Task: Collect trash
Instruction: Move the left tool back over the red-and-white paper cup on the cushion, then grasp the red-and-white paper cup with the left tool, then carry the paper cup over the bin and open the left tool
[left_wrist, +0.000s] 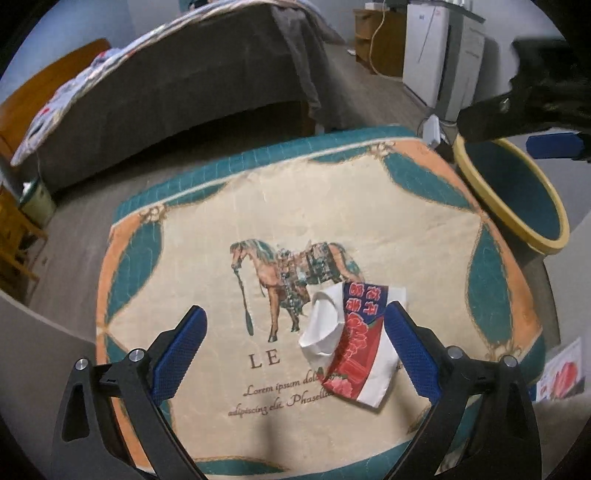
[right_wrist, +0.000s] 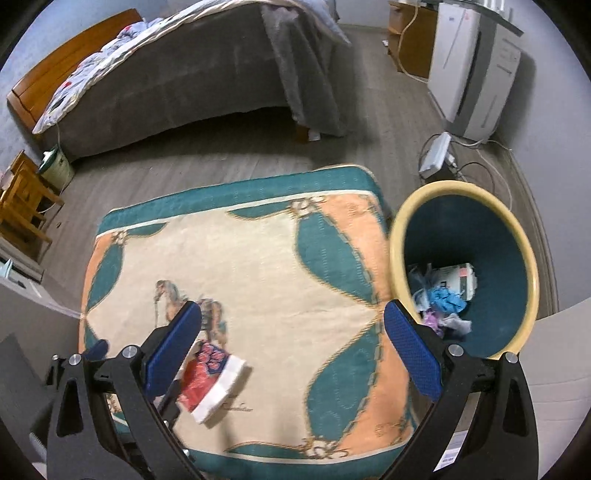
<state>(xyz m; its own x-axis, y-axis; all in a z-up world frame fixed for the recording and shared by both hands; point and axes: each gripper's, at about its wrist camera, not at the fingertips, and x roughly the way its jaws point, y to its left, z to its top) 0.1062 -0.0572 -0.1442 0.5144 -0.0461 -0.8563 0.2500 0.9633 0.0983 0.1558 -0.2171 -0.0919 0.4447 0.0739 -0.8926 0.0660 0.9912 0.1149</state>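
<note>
A crumpled red, white and blue wrapper (left_wrist: 354, 343) lies on a horse-print cushion cover (left_wrist: 332, 206). My left gripper (left_wrist: 295, 308) is open just above the cover, and the wrapper sits between its fingers, against the right blue pad (left_wrist: 410, 350). In the right wrist view the wrapper (right_wrist: 214, 380) shows at lower left, partly hidden by a finger. My right gripper (right_wrist: 291, 310) hangs open and empty above the cover (right_wrist: 258, 258). To its right stands a teal bin with a yellow rim (right_wrist: 399, 229), holding several crumpled scraps (right_wrist: 443, 295). The right gripper (left_wrist: 524, 129) also shows over the bin (left_wrist: 466, 162).
A bed with a grey skirt (right_wrist: 184, 85) stands beyond the cover across grey wood flooring. A white appliance (right_wrist: 472, 74) and a power strip with cables (right_wrist: 436, 155) are at the back right. A wooden chair (right_wrist: 22, 206) and a small green-lidded pail (right_wrist: 55, 166) stand at left.
</note>
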